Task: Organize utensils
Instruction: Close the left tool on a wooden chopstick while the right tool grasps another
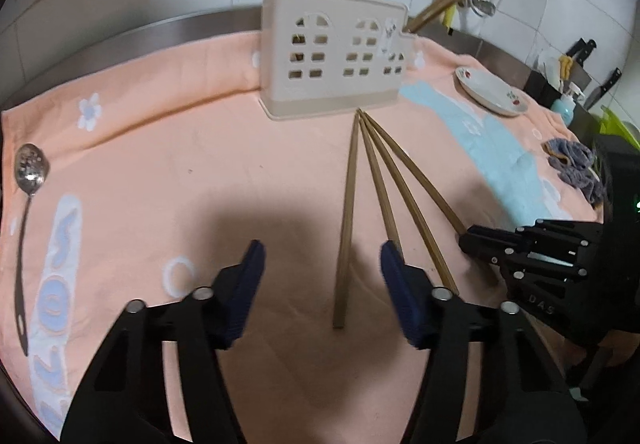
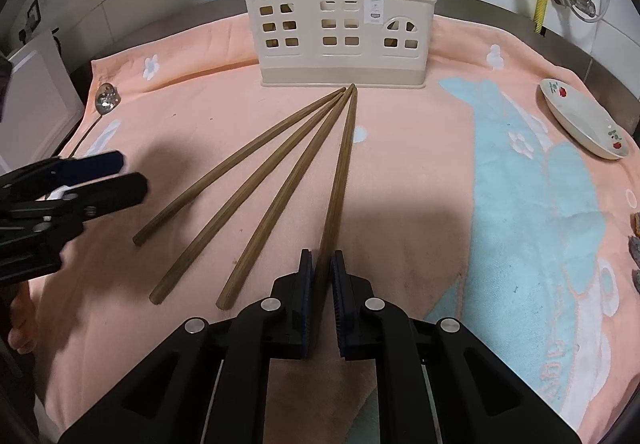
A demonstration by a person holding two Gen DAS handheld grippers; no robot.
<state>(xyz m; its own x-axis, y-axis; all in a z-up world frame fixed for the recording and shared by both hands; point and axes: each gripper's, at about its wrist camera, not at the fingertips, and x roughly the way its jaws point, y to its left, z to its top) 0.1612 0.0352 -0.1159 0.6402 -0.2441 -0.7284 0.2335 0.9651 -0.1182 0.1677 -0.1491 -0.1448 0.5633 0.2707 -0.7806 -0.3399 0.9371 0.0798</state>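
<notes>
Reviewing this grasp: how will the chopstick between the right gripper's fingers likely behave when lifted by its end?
The chopstick looks like stiff wood, so probably no flex. Gripped at its thick end by the right gripper, its tip may droop or pivot. Probably light.

Four brown chopsticks [image 2: 280, 180] lie fanned, tips meeting at the beige caddy [image 2: 340, 24].

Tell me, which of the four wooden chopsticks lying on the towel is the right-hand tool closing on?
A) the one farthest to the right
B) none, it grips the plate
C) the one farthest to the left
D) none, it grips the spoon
A: in the right wrist view, the right tool has its pads closed around the end of the rightmost chopstick.
</notes>
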